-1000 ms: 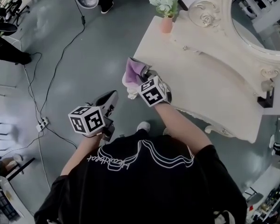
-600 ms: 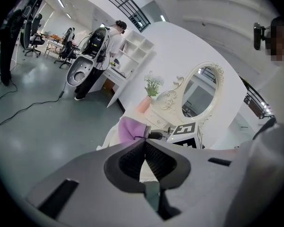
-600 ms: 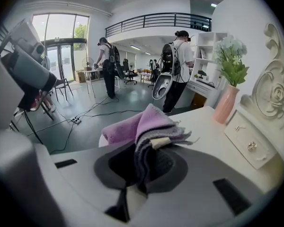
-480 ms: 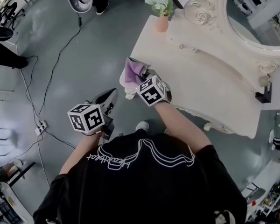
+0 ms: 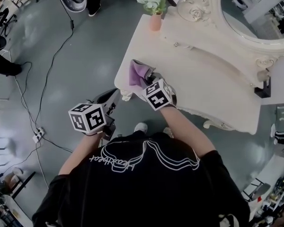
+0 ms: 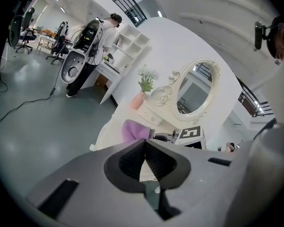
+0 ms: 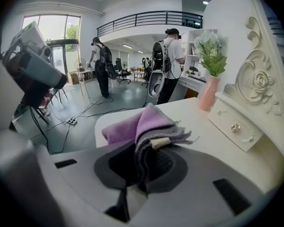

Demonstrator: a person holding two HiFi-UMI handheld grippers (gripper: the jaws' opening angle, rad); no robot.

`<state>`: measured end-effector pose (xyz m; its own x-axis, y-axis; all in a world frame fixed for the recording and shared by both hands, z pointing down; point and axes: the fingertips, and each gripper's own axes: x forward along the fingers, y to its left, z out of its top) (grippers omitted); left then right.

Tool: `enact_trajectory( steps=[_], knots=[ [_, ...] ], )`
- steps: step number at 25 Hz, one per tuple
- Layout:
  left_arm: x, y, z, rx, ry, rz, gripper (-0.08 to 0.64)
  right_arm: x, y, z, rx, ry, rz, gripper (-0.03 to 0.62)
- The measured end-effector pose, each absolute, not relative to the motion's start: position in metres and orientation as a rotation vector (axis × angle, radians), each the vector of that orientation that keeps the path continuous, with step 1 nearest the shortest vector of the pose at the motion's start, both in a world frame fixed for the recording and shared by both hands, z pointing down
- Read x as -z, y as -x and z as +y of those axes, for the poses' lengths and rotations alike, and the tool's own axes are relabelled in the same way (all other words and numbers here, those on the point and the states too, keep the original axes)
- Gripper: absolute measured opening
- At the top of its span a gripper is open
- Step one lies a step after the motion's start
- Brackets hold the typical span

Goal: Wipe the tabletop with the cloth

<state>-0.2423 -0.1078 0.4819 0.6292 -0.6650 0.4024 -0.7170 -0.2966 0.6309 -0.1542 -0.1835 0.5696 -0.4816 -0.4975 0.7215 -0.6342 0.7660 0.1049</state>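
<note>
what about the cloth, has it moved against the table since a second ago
Yes. The cloth in the right gripper went from off the table's near corner to above the tabletop.

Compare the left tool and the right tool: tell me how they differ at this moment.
The left tool is shut on nothing; the right tool is shut on the purple cloth. The left tool is held over the floor, off the tabletop; the right tool is at the tabletop's corner, its cloth over the surface. Both have the same grey jaws, closed.
</note>
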Motion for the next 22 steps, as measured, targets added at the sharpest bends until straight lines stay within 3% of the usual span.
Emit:
enact_trajectory(
  steps=[22],
  knots=[
    [-0.473,0.185,-0.123,-0.100,-2.108,-0.952,0.004,-0.569,0.062,-0.164,-0.311,-1.009,-2.111,0.041]
  ],
)
